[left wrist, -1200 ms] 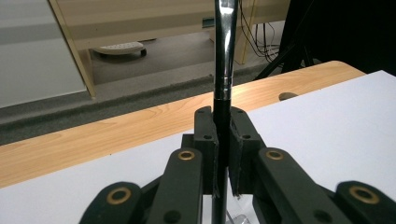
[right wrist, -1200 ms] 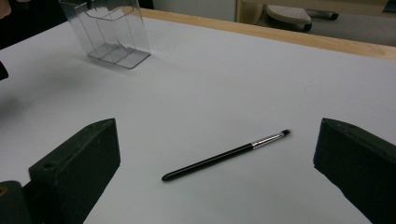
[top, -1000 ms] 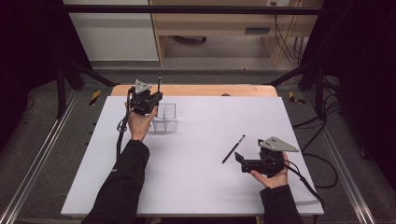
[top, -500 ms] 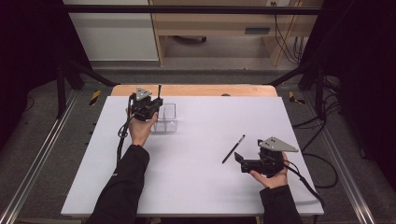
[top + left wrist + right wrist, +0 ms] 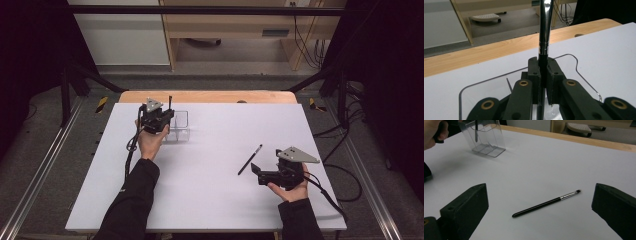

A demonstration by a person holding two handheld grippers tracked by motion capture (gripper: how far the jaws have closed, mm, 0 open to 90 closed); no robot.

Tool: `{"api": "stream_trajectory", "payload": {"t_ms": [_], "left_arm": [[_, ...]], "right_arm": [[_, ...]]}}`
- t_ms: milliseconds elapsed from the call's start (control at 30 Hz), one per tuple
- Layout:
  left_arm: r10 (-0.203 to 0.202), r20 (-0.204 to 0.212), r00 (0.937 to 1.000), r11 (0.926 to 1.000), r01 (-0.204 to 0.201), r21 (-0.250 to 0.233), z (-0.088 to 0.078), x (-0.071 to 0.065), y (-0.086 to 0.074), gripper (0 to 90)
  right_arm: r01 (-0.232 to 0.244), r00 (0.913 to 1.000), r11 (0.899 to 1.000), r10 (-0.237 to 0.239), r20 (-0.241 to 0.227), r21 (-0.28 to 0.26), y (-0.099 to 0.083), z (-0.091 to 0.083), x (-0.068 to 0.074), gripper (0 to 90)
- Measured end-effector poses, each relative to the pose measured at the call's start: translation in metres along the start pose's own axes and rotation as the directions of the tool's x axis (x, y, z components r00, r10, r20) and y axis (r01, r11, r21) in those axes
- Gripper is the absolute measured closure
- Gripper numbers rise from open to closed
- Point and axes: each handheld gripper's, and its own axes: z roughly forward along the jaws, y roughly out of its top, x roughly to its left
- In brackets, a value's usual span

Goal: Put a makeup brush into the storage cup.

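Brush (image 5: 545, 30) clamped upright in left gripper (image 5: 543, 75) above clear holder (image 5: 181, 126).

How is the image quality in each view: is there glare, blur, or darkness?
High view: dark surround, evenly lit white table. Left gripper view: bright glare streak on the shiny metal ferrule of the black brush; near black jaws soft. Right gripper view: thin black brush sharp, near jaws blurred.

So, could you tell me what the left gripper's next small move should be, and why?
Probably opening its fingers: the left gripper is shut on an upright brush whose lower end already sits inside the clear holder, so letting go should drop it in.
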Motion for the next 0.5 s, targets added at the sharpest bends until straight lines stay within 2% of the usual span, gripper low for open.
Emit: {"api": "stream_trajectory", "payload": {"t_ms": [267,500], "left_arm": [[0.003,-0.001,1.0,0.9999,-0.003,0.012,-0.003,-0.002,-0.003,81.4],[-0.017,-0.007,0.9998,0.9998,0.017,-0.007,-0.017,0.002,-0.005,69.6]], "right_arm": [[-0.003,1.0,1.0,0.003,-0.002,-0.005,0.001,-0.001,0.0,1.2],[-0.001,1.0,1.0,0.001,-0.003,-0.009,0.002,-0.002,0.001,1.2]]}}
